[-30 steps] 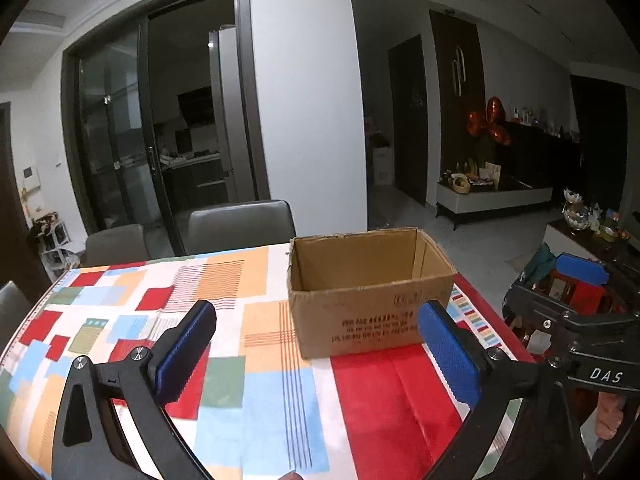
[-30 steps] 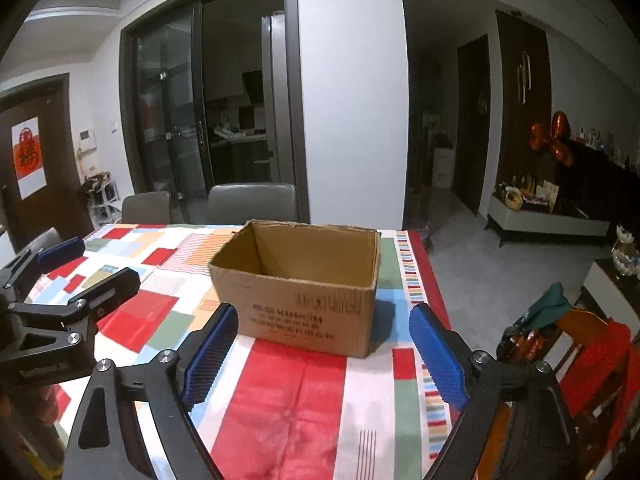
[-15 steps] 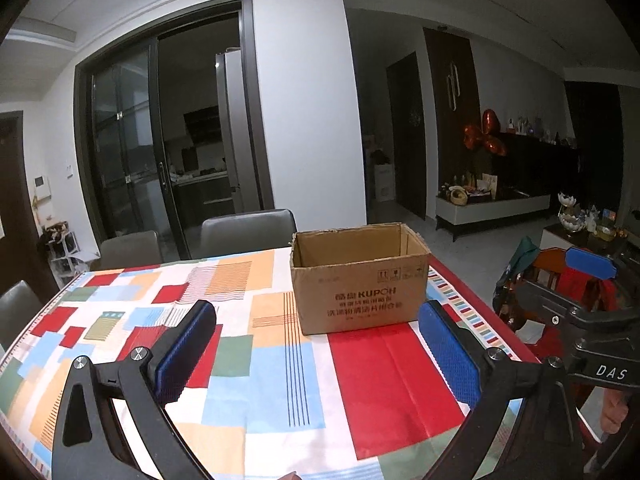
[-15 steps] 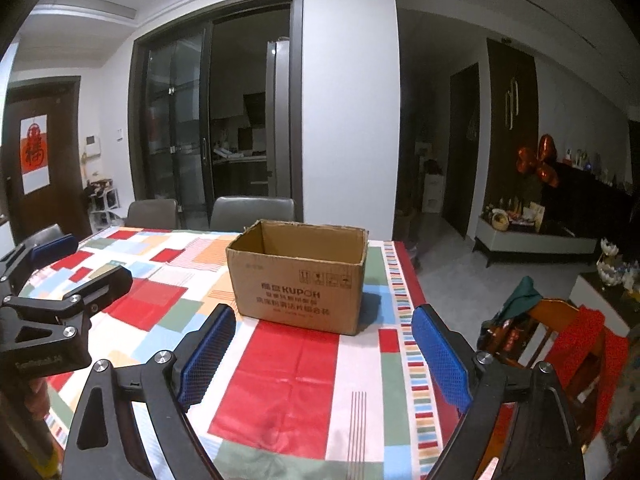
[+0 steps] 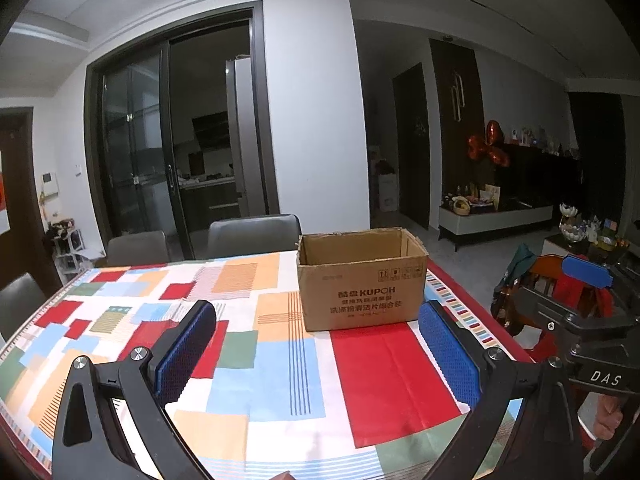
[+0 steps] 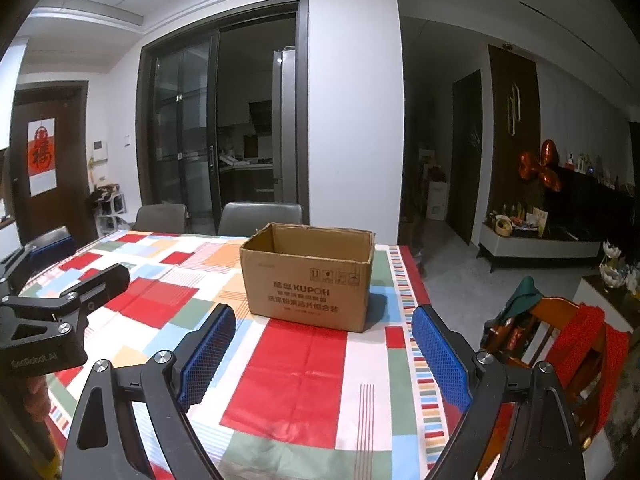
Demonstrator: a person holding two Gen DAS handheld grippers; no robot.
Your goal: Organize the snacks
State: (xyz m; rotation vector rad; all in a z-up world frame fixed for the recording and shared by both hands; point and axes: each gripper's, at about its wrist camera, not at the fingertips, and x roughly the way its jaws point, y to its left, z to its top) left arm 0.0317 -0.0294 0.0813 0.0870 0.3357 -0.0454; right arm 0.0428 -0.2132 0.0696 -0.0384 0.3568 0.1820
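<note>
Dining room, table under a colourful checked cloth, open cardboard box on it. Left gripper and right gripper near, jaws wide, holding nothing.

Plain brown cardboard box with dark print stands on a tablecloth patchworked red, blue, orange, green, white, striped.

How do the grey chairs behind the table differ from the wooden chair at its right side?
The two grey chairs stand at the far side of the table, with plain padded backs and nothing on them. The wooden chair stands at the right side, nearer the right gripper; its frame is orange-brown wood, and a red cloth and a green cloth hang on it. Nobody sits on any chair.
</note>
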